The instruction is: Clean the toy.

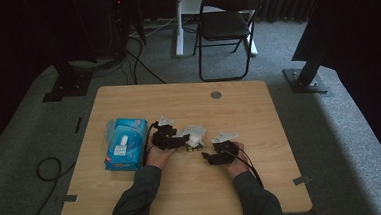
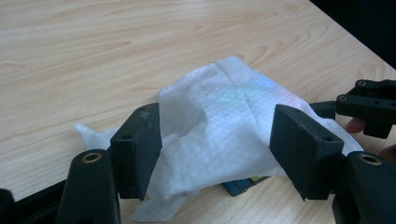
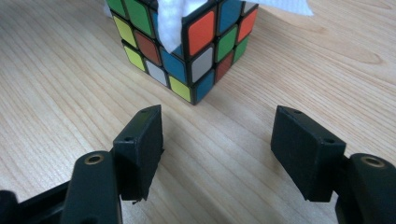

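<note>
Far left of our left gripper sits a blue wipes pack, flat on the table w/ its flap up, probably parked close for pulling sheets. Left gripper's jaws stand wide, holding nothing, w/ a white wipe between & just ahead of them, draped over a puzzle cube; we judge it's lined up to pinch the wipe. Right gripper is likewise wide & empty, cube just ahead of its jaws, apart from them, likely so it can steady the cube.
</note>
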